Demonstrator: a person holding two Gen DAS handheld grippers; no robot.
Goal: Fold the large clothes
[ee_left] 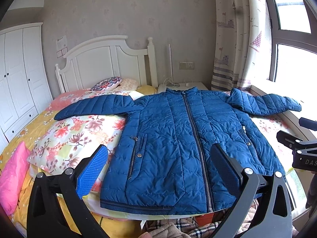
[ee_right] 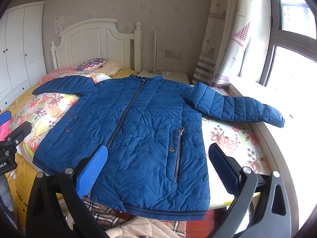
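A blue quilted jacket (ee_left: 174, 134) (ee_right: 134, 130) lies flat and zipped on the bed, front up, collar toward the headboard. Both sleeves are spread out: the left sleeve (ee_left: 95, 107) rests on the floral quilt, the right sleeve (ee_right: 237, 107) reaches the window sill. My left gripper (ee_left: 158, 168) hangs open above the hem, nothing between its blue pads. My right gripper (ee_right: 157, 166) is also open over the lower right part of the jacket, holding nothing. In the left wrist view, part of the right gripper's body shows at the right edge.
Under the jacket lies a floral quilt (ee_left: 79, 136) on a yellow sheet. A pink pillow (ee_left: 11, 176) sits at the left. A white headboard (ee_left: 103, 63), wardrobe (ee_left: 17, 79), nightstand (ee_right: 168, 76) and curtain (ee_right: 227, 39) stand behind. A plaid blanket (ee_right: 118, 220) lies below the bed's near edge.
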